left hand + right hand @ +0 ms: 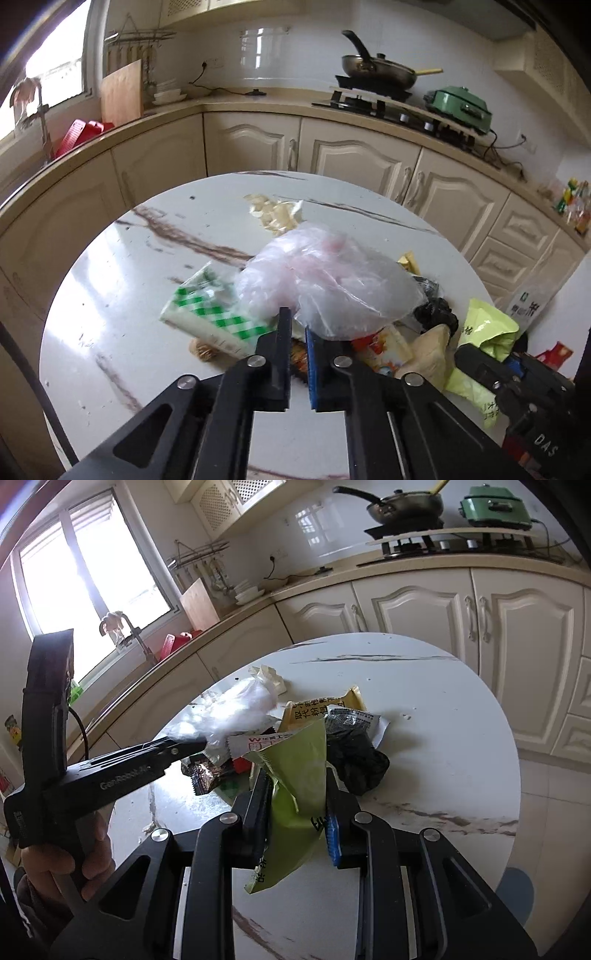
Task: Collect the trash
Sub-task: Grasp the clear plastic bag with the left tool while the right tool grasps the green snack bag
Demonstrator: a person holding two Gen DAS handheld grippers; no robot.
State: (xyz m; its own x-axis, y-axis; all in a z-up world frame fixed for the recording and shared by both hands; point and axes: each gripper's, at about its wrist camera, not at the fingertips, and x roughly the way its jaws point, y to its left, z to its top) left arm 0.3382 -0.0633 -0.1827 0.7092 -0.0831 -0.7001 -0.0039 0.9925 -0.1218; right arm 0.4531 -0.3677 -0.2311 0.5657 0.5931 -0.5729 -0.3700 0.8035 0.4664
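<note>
The left gripper (297, 325) is closed almost fully, and its tips pinch the lower edge of a clear plastic bag (325, 284) that rises just ahead of the fingers. The right gripper (295, 794) is closed on a light green wrapper (295, 775); the wrapper stands up between the two pads and hangs down below them.

I judge both pieces very light, soft and a little slippery. The bag is thin film, so a pinch on a gathered fold should hold better than one on a single layer. The green wrapper is a bit stiffer and crinkled; the grip across its middle looks secure.

The rest of the trash lies on the round marble table (110, 295), just beyond the tips. I count one green-checked packet (214, 314) to the left of the left gripper, one crumpled black bag (354, 760) just ahead of the right gripper, one yellow-brown sachet (321, 709) behind it, one crumpled cream wrapper (277, 214) farthest ahead, and one shiny brown candy wrapper (203, 771). Some further pieces under the pile I cannot count.
</note>
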